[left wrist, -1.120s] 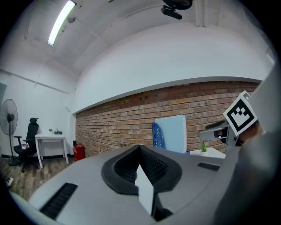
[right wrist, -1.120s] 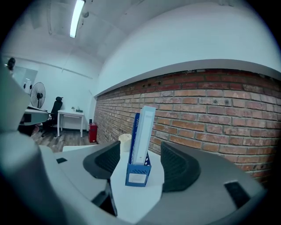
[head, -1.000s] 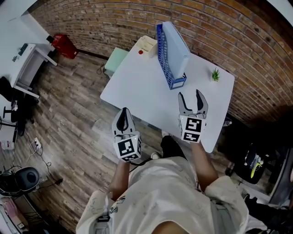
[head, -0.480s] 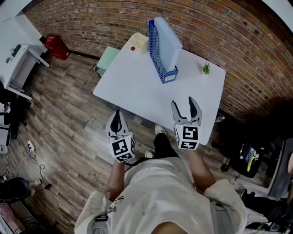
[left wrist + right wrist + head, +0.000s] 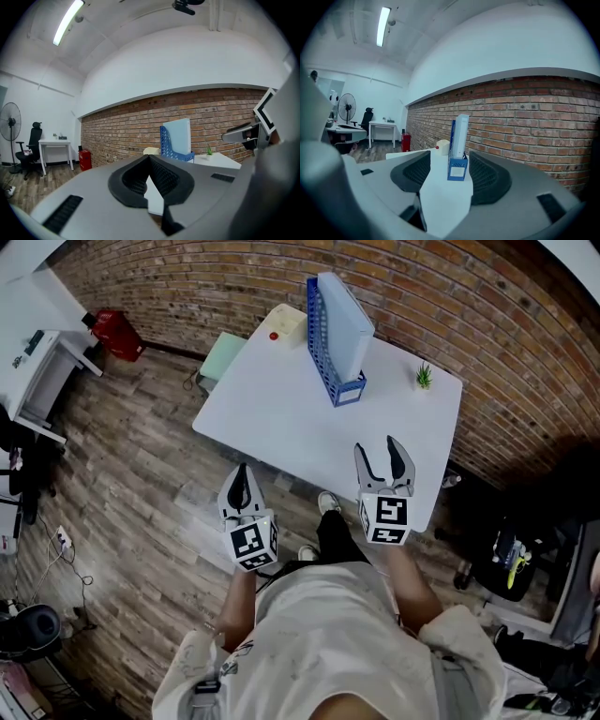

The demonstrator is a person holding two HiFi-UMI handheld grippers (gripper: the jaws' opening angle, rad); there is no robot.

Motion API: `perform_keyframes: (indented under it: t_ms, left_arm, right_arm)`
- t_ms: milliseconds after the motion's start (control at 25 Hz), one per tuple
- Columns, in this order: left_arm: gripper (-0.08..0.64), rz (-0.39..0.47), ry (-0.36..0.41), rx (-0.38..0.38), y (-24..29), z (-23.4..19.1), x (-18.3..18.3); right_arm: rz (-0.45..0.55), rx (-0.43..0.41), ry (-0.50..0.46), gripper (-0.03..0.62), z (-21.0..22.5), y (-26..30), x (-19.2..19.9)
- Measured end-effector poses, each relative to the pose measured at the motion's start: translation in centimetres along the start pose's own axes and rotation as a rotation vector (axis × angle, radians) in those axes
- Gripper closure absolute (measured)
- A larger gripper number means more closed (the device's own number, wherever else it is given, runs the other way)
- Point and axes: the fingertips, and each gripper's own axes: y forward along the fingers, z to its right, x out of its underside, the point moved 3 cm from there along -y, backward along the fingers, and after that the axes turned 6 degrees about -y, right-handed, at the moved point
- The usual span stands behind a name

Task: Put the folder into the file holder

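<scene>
Left hand-held gripper (image 5: 242, 474) shut; right hand-held gripper (image 5: 377, 450) wide, just narrowing, empty; both level, lower centre. Folder (image 5: 343, 307) in file holder (image 5: 320, 338), upper centre, well apart.

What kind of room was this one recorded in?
Probably an office or studio: a brick wall, a white table bearing a blue file holder, and a desk with an office chair.

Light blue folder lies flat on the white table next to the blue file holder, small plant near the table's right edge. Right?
No. The light blue folder does not lie flat on the white table; it stands upright inside the blue file holder, as the head view shows. The small plant is near the table's right edge.
</scene>
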Motion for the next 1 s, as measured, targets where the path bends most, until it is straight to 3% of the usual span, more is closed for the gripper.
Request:
perform_keyframes:
  t_ms: [280,440,1000]
  left_arm:
    - [0.549,0.007,0.000,0.007,0.0,-0.1,-0.2]
    - [0.549,0.010,-0.004,0.007,-0.2,-0.2,-0.2]
    - [0.549,0.022,-0.017,-0.025,-0.6,-0.3,-0.1]
  right_arm:
    - [0.023,0.005,0.010,0.406,0.1,-0.4,-0.4]
    - [0.042,0.019,0.005,0.575,0.0,-0.7,-0.9]
    - [0.063,-0.025,-0.004,0.575,0.2,-0.8,-1.2]
